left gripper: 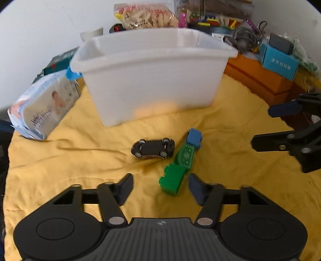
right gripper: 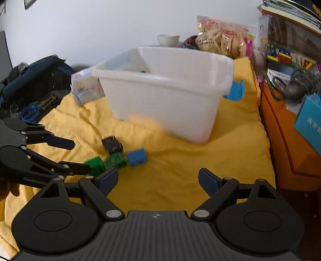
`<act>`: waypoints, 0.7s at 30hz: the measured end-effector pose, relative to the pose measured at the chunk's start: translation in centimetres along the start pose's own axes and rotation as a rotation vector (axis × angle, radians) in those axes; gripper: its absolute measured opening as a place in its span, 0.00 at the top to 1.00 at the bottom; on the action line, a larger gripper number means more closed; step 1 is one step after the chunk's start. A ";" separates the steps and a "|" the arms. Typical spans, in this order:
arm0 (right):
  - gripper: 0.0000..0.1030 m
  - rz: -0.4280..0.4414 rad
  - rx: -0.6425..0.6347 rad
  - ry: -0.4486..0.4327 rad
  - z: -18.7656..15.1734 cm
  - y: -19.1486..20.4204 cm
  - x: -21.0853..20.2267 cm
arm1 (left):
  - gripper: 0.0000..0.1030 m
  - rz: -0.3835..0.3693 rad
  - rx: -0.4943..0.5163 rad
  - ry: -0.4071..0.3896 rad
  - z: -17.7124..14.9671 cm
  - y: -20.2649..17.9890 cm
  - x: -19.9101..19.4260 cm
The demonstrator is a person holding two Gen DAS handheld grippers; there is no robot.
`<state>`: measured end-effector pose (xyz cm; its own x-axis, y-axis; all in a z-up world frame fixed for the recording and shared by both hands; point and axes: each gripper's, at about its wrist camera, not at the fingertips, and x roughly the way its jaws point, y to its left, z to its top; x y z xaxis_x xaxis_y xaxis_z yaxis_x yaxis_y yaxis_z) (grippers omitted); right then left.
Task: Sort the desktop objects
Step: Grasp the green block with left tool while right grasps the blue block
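Wipes pack [left gripper: 43, 107] on yellow cloth [left gripper: 80, 160]; orange box [left gripper: 258, 78], snack bag [left gripper: 144, 17] behind.

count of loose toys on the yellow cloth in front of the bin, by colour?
Green: 2, block and patterned piece
Blue: 1, block
Black: 1, toy car, wheels up
Total: 4
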<state>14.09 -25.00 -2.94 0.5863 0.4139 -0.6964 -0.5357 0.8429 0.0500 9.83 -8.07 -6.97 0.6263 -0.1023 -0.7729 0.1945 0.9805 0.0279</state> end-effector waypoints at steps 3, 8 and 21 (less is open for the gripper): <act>0.13 -0.003 -0.004 0.004 -0.4 0.1 -0.3 | 0.68 -0.006 -0.015 0.035 0.0 0.7 1.4; 0.13 -0.001 -0.003 0.017 -0.7 0.1 0.2 | 0.69 -0.009 0.023 0.014 0.5 0.1 1.6; 0.15 -0.006 -0.068 0.049 0.8 1.1 5.2 | 0.52 -0.029 -0.076 -0.011 -0.6 2.9 -0.8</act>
<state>17.01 -21.66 -5.94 0.5598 0.3899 -0.7312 -0.5731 0.8195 -0.0017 9.39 -4.99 -6.65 0.6293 -0.1320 -0.7659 0.1548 0.9870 -0.0429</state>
